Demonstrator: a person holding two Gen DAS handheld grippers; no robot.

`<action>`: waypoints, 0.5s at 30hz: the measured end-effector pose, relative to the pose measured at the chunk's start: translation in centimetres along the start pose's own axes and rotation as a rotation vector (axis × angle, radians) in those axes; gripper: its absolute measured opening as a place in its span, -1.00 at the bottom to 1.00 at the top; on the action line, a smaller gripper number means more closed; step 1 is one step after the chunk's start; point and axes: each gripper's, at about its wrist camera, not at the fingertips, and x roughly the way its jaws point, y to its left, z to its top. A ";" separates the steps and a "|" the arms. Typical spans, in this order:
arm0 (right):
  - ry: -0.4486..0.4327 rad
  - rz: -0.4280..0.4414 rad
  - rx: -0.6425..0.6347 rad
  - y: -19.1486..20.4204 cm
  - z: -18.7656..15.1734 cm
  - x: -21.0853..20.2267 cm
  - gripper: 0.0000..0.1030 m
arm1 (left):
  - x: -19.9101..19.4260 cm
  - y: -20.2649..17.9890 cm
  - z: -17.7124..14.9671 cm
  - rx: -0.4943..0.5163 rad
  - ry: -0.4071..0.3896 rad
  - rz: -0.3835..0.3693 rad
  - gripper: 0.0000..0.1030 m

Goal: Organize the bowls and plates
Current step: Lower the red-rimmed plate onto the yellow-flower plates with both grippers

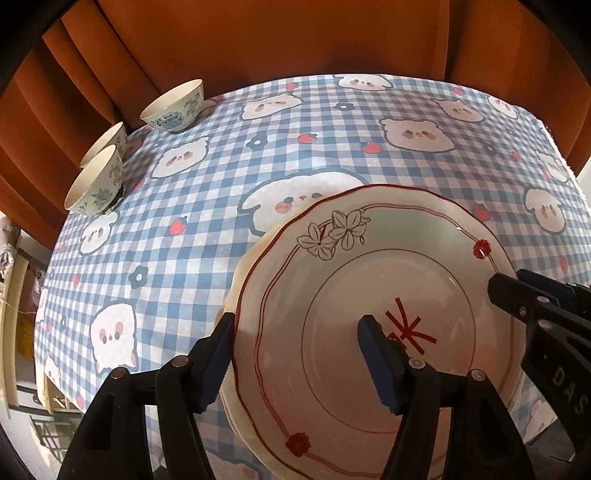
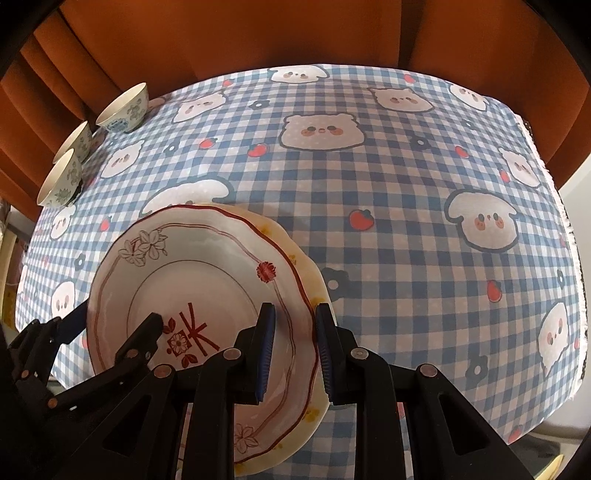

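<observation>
A white plate with a red rim and flower drawings [image 1: 373, 280] [image 2: 207, 266] lies on top of a cream-yellow plate [image 1: 236, 273] [image 2: 314, 295] near the table's front. My left gripper [image 1: 299, 354] is open and straddles the left rims of both plates. My right gripper [image 2: 293, 350] straddles the right rims, its jaws a narrow gap apart; it also shows in the left wrist view [image 1: 524, 291]. Three small patterned bowls stand at the far left edge: one [image 1: 173, 107] [image 2: 123, 109] at the back, two [image 1: 96, 184] [image 2: 61, 181] nearer.
The table wears a blue checked cloth with bear faces [image 1: 332, 147] [image 2: 406, 221]. An orange curtain [image 1: 258, 37] [image 2: 240, 33] hangs behind it. The cloth's right edge [image 2: 569, 229] drops off. Shelves show at the far left [image 1: 18, 332].
</observation>
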 end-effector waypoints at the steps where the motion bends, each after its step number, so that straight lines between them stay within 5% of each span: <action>1: -0.001 0.001 -0.003 0.0 -0.1 0.0 -0.50 | 0.0 -0.1 0.0 -0.001 -0.001 0.004 0.39; 13: 0.001 0.003 -0.028 0.1 -0.1 -0.2 -0.42 | 0.1 0.2 0.0 -0.050 0.019 -0.051 0.66; 15: -0.004 0.010 -0.034 0.4 -0.1 -0.4 -0.06 | -0.1 0.3 0.0 -0.049 0.020 -0.064 0.68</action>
